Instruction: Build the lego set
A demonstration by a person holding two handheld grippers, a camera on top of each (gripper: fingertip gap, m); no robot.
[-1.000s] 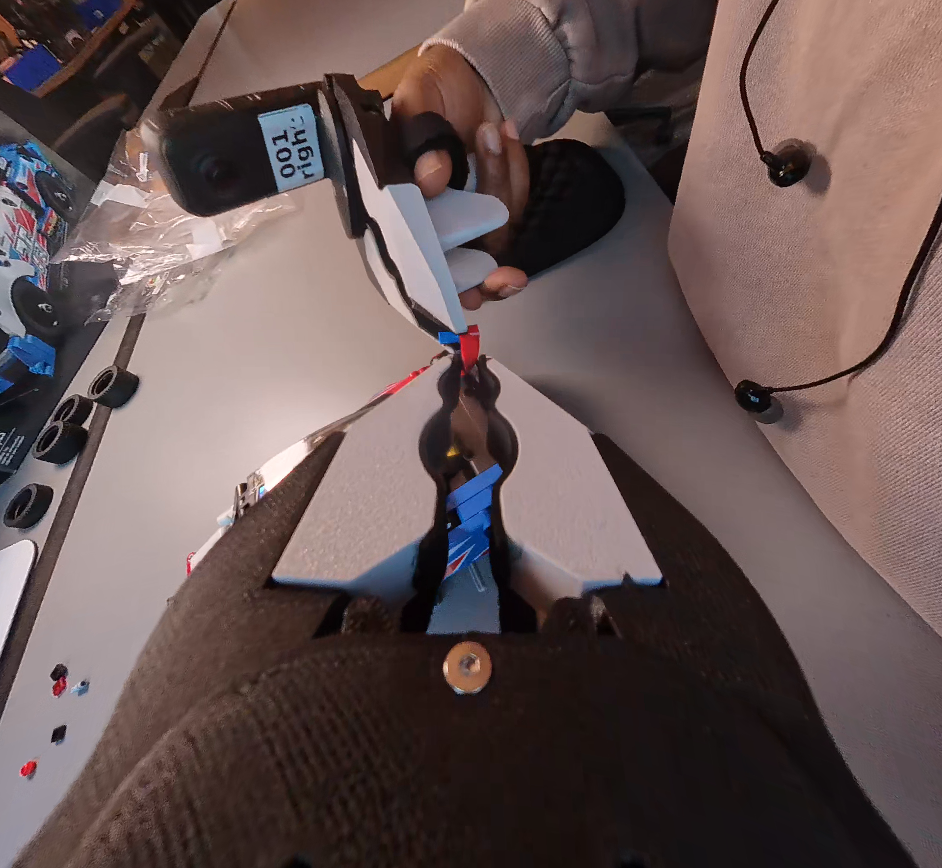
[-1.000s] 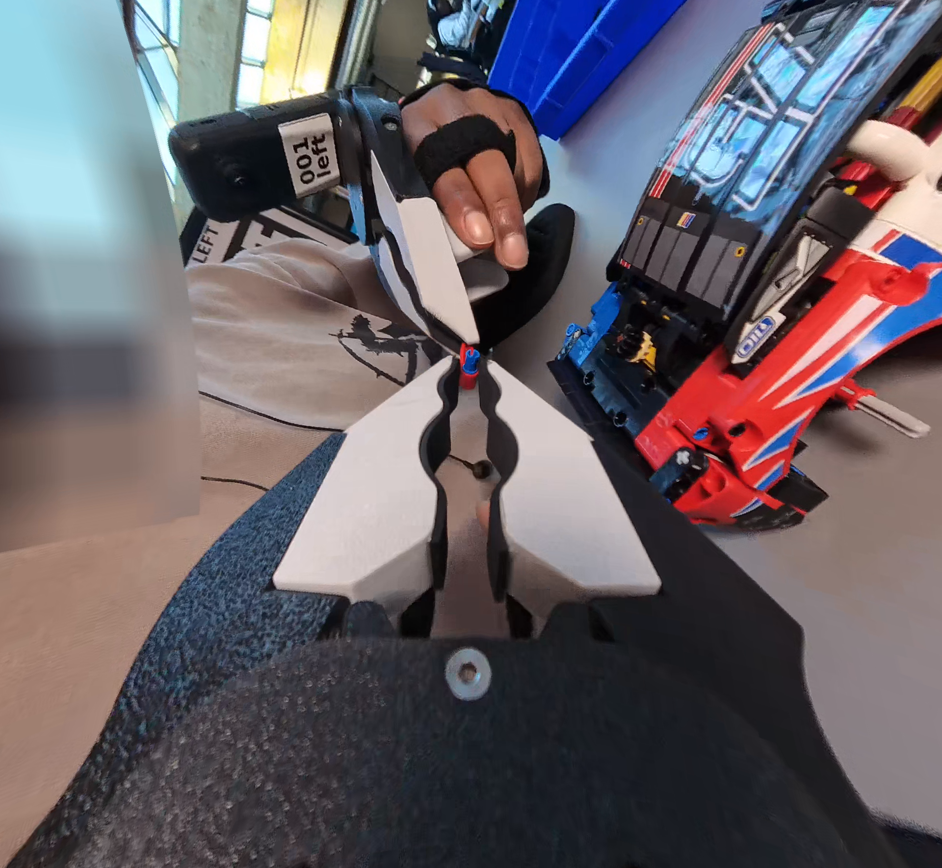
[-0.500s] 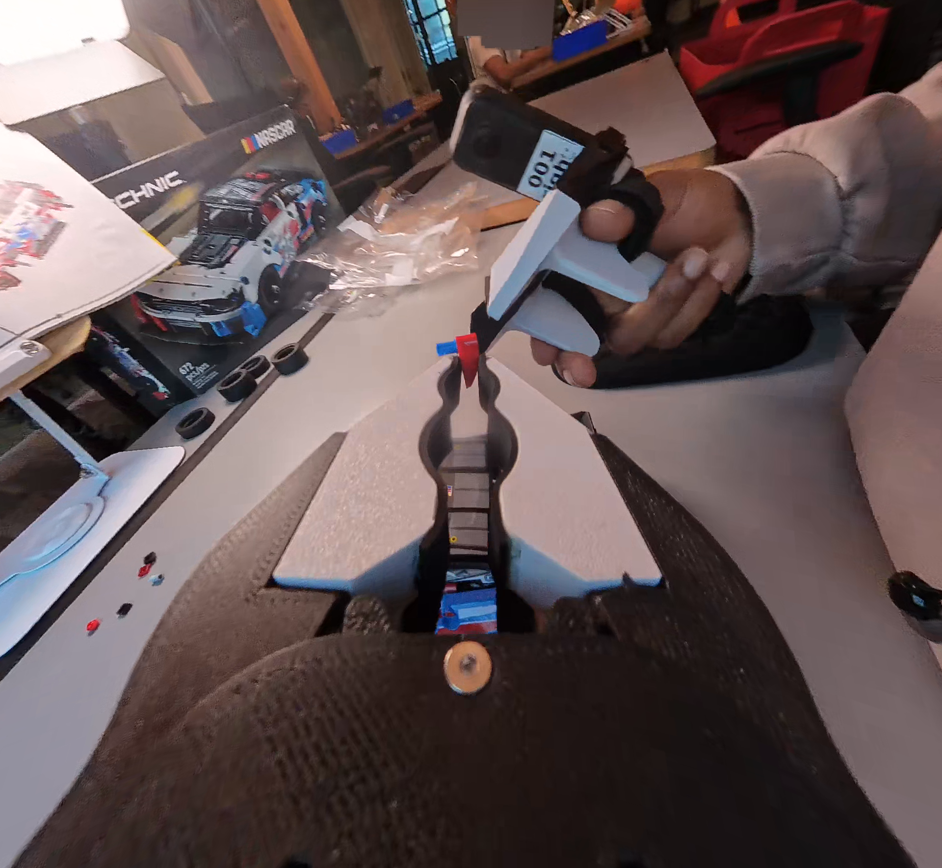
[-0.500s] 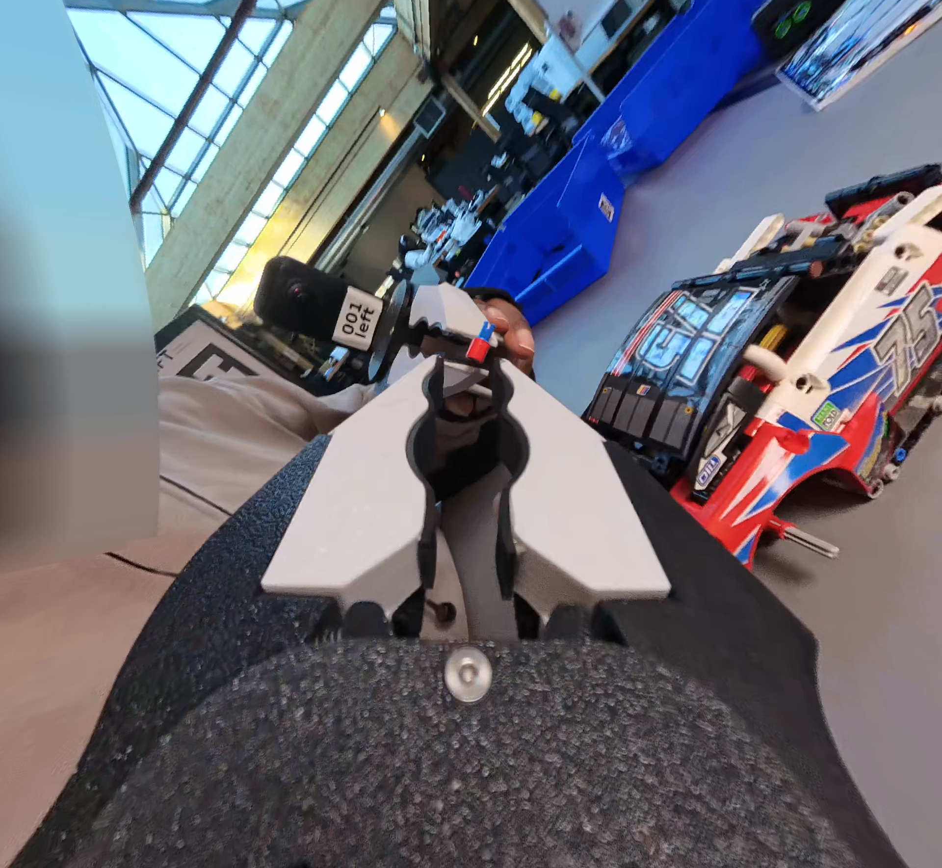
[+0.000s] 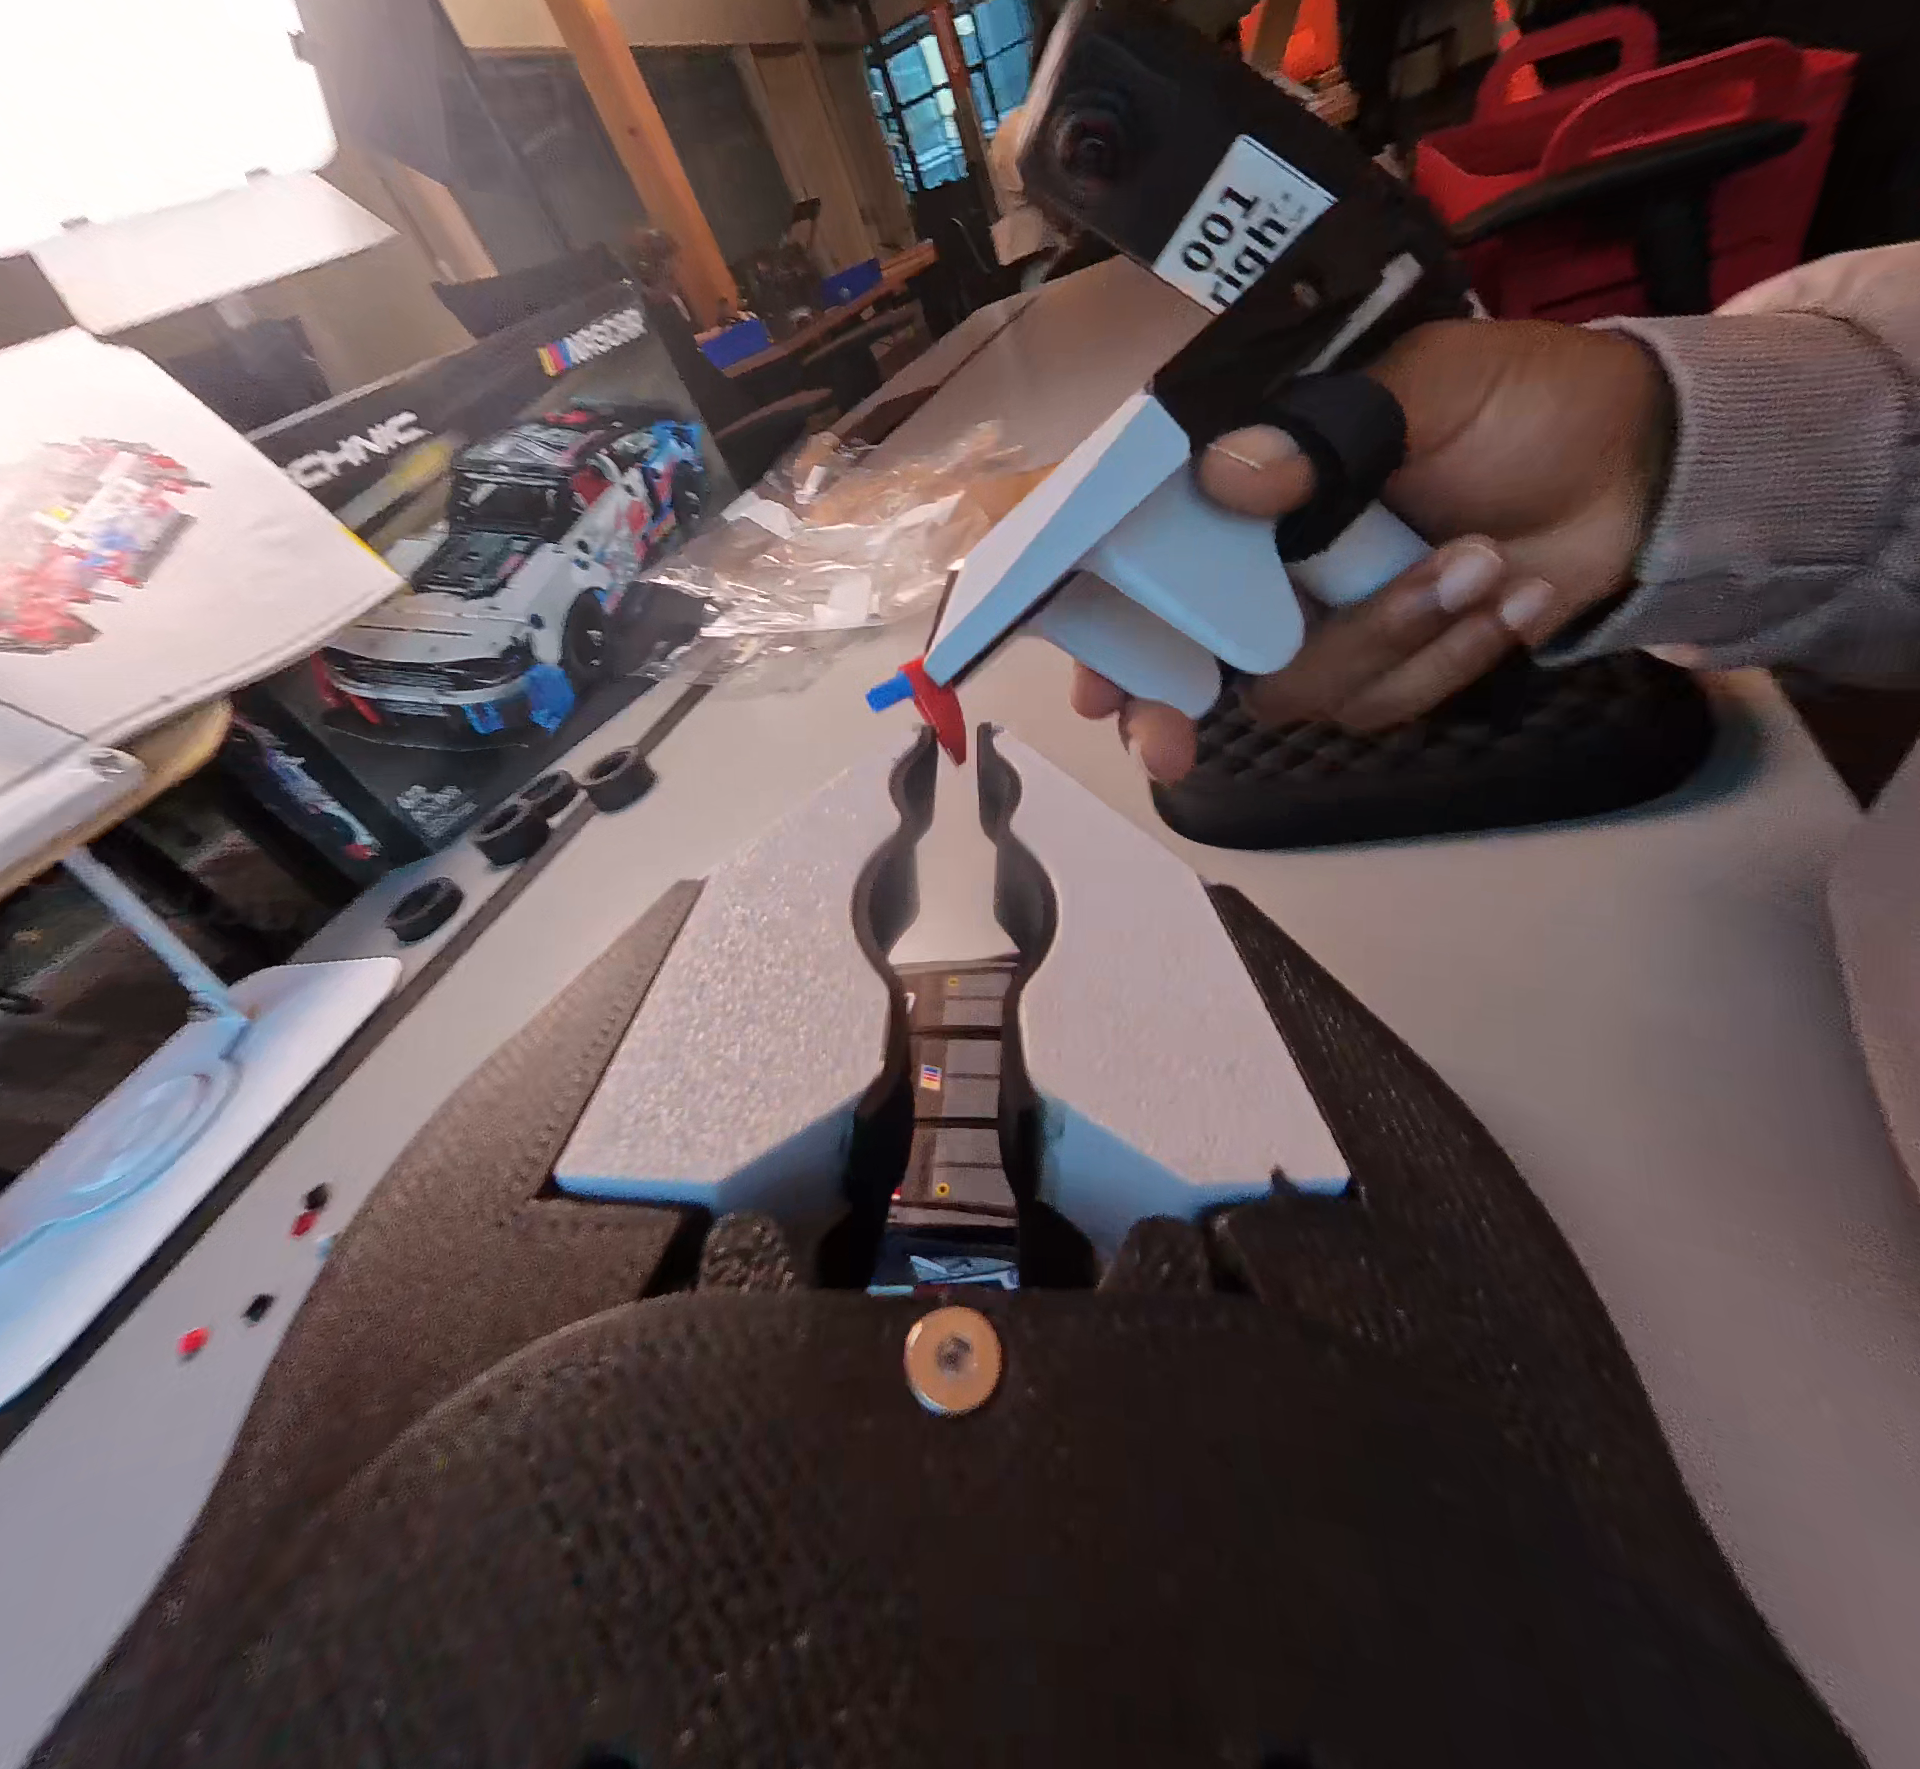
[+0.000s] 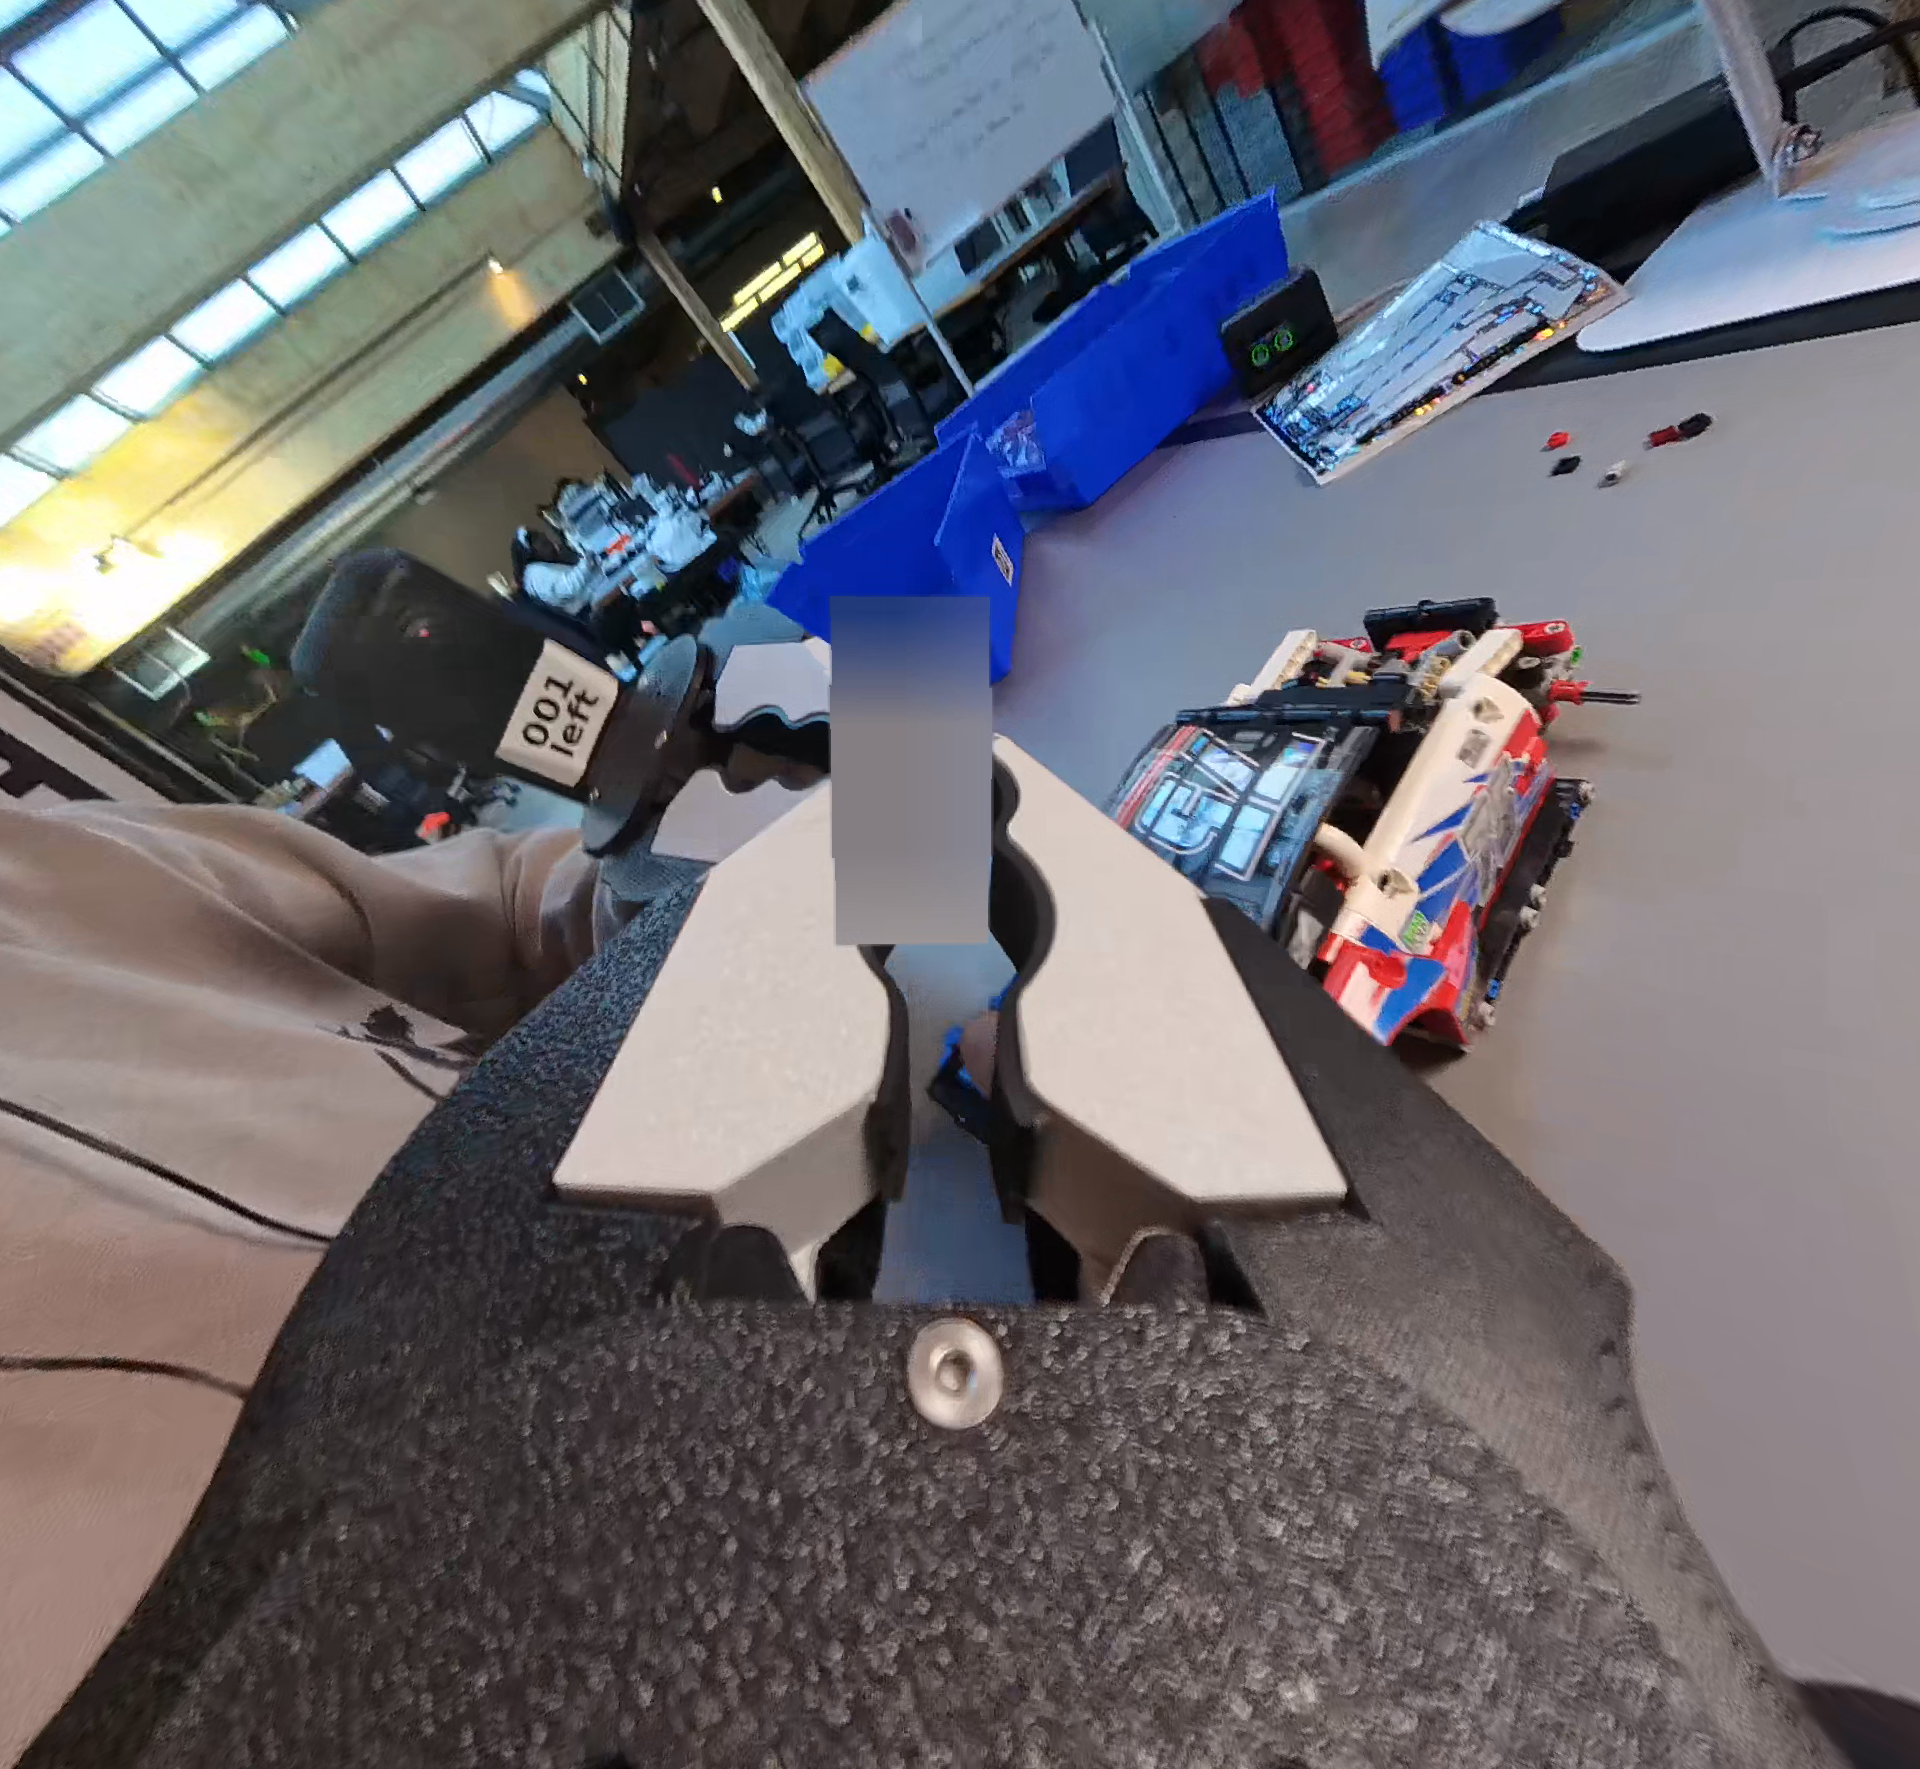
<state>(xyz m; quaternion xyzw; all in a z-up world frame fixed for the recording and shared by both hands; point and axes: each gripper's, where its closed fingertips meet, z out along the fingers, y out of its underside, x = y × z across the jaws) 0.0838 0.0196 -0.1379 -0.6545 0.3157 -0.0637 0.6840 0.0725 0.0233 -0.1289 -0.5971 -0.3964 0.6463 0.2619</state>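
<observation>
1. While the left tool [image 5: 950,751] stands with its two white fingers slightly apart and nothing between the tips, a small red Lego piece with a blue pin [image 5: 925,699] hangs right at that gap.
2. The small piece is pinched at the tip of the right tool [image 5: 928,680], whose fingers are closed together on it; a person's hand [image 5: 1455,566] in a grey sleeve grips that tool's black handle.
3. In the right wrist view a mosaic patch covers the right tool's own fingertips, so the grip cannot be read there; the left tool [image 6: 769,743] shows beyond, just past them.
4. The partly built red, white and blue Lego race car [image 6: 1382,846] sits on the grey bench [image 6: 1714,1044] to the right of the right tool, well apart from it.
5. Farther off on the bench lie a few tiny red, black and grey loose pieces [image 6: 1621,452] and a blue plastic bin [image 6: 1039,472].
6. In the left wrist view, four black rubber tyres [image 5: 520,826] lie in a row near the set's printed box [image 5: 520,556], with crumpled clear plastic bags [image 5: 831,566] beyond.
</observation>
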